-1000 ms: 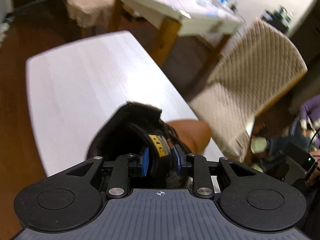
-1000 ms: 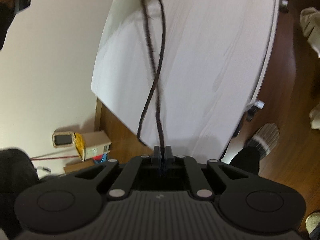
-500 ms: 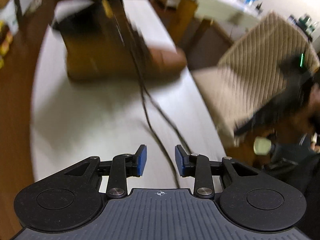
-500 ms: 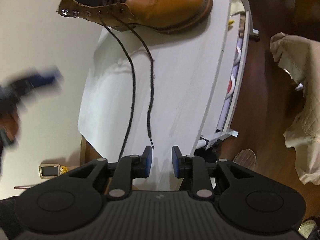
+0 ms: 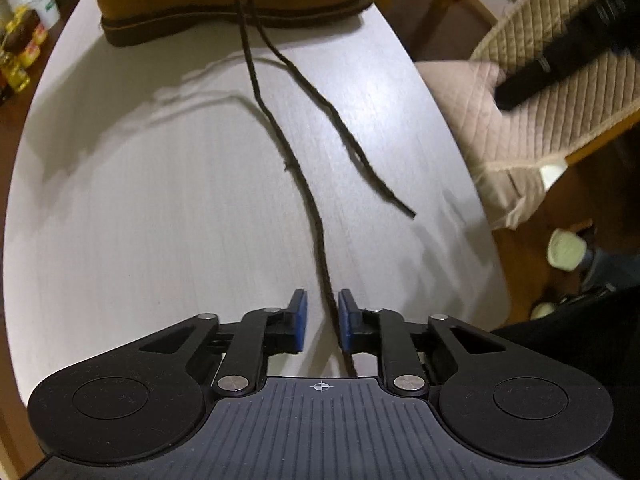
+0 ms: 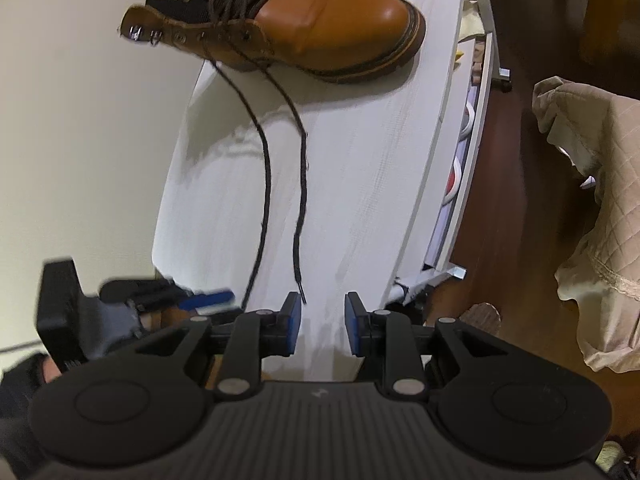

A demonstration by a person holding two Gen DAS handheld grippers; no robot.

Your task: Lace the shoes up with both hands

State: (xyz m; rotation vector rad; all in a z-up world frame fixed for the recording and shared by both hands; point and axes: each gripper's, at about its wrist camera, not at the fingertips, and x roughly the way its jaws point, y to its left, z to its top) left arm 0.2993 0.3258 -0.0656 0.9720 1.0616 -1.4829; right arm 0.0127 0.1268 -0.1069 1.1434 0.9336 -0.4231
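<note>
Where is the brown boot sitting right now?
In the right wrist view the brown boot stands at the far end of the white table, its two loose laces trailing back toward the open right gripper.

Your boot [image 6: 304, 32] sits on the far end of the table [image 6: 360, 184], and both lace ends [image 5: 308, 184] trail back toward you. One runs between your left gripper [image 5: 322, 322] fingers; the other stops just ahead of your right gripper [image 6: 322, 325].

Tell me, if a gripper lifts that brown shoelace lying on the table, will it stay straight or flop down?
Probably flop: the shoelace lies in loose curves on the table, so it looks soft. It seems thin, likely light. Its other end stays threaded in the boot, so pulling hard might tug that.
</note>
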